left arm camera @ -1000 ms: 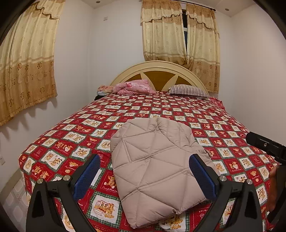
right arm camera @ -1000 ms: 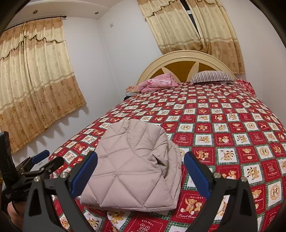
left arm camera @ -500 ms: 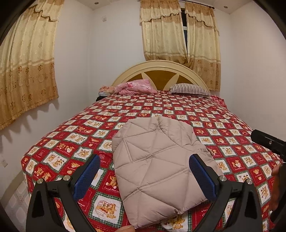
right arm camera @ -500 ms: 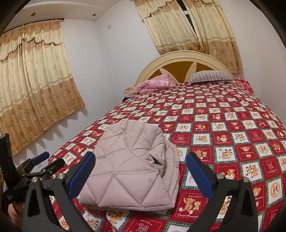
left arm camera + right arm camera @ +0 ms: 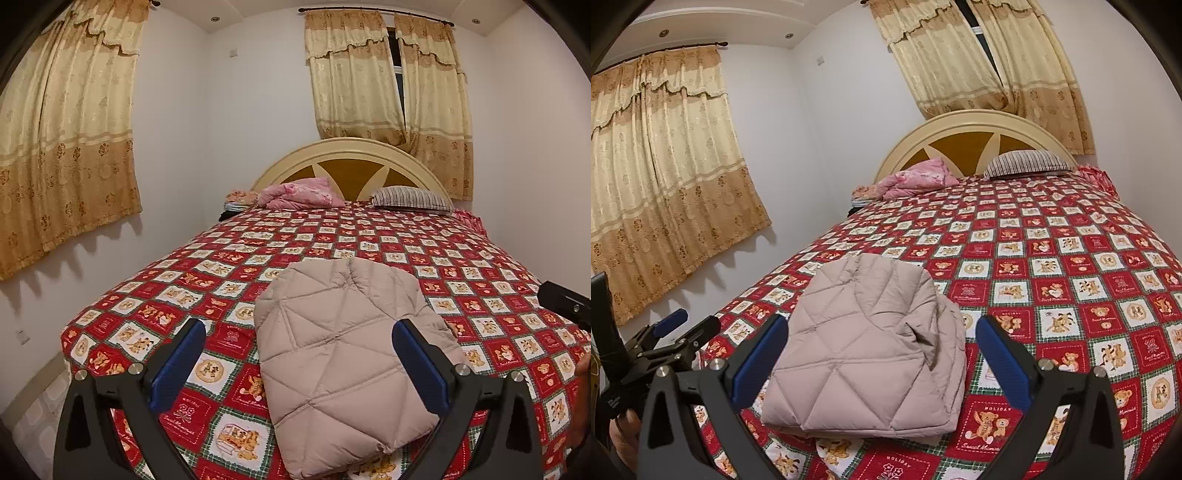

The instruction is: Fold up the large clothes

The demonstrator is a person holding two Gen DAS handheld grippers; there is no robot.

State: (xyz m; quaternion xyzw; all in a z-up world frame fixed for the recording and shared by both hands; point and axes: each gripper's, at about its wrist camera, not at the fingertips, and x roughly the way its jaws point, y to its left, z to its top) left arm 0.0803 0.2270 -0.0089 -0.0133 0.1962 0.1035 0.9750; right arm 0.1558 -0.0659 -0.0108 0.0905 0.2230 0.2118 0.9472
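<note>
A beige quilted puffer jacket (image 5: 340, 354) lies folded into a thick rectangle on the near part of the bed; it also shows in the right wrist view (image 5: 871, 354). My left gripper (image 5: 299, 365) is open and empty, held back from the jacket above the bed's near edge. My right gripper (image 5: 882, 365) is open and empty too, held back from the jacket. The left gripper's body (image 5: 661, 343) shows at the left edge of the right wrist view, and the right gripper's body (image 5: 565, 302) at the right edge of the left wrist view.
The bed has a red checked bedspread with bear prints (image 5: 369, 240). A pink bundle (image 5: 299, 192) and a striped pillow (image 5: 410, 195) lie by the cream headboard (image 5: 347, 147). Curtains (image 5: 66, 133) hang on the left wall and behind the bed.
Both grippers have drawn back and risen a little from the jacket, so more of the room and bed shows. The jacket has not moved.
</note>
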